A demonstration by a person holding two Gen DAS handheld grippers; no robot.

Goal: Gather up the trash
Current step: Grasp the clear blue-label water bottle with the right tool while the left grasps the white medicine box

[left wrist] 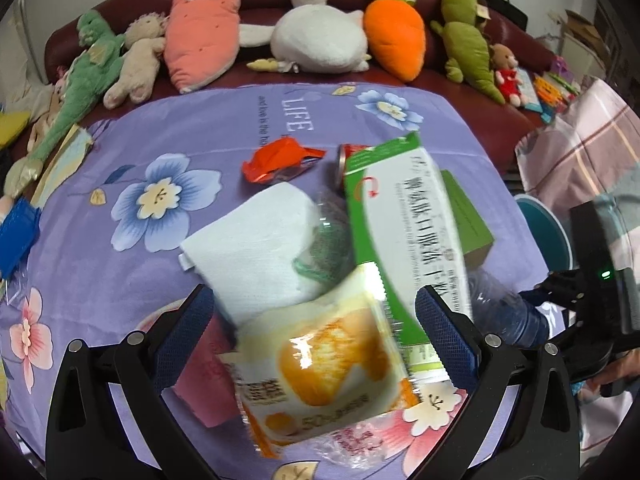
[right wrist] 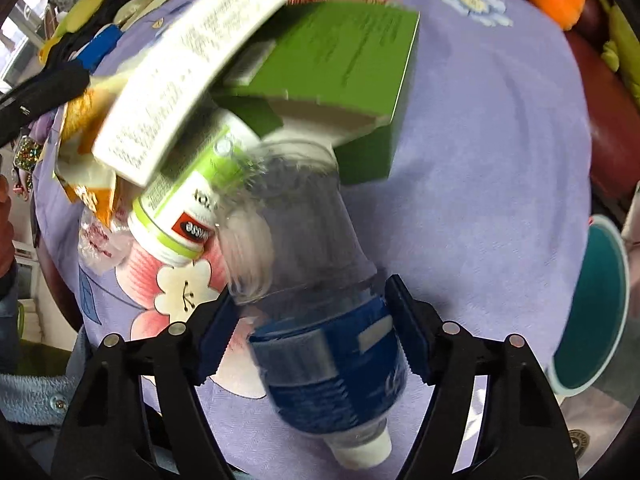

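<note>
Right gripper (right wrist: 312, 340) straddling a clear plastic bottle (right wrist: 304, 264), jaws spread to either side of its blue label; right pad seemingly against the label, left pad just beside it, firm contact impossible to confirm. Bottle lying tilted on the table's purple floral cloth (right wrist: 480, 160), white cap toward the camera, transparent crumpled body pointing away. Just beyond, a small white jar with lime-green bands (right wrist: 180, 216), a green carton (right wrist: 340, 48), and a long white-and-green printed box (right wrist: 192, 80) leaning over them.

Left gripper (left wrist: 314, 320) released, jaws wide, poised over a yellow-orange snack wrapper (left wrist: 320, 376). Farther out, a folded white cloth (left wrist: 256, 240), an orange-red crumpled wrapper (left wrist: 280, 158), a red can (left wrist: 345, 160). Plush toys (left wrist: 320, 36) lined along a dark red sofa behind.
</note>
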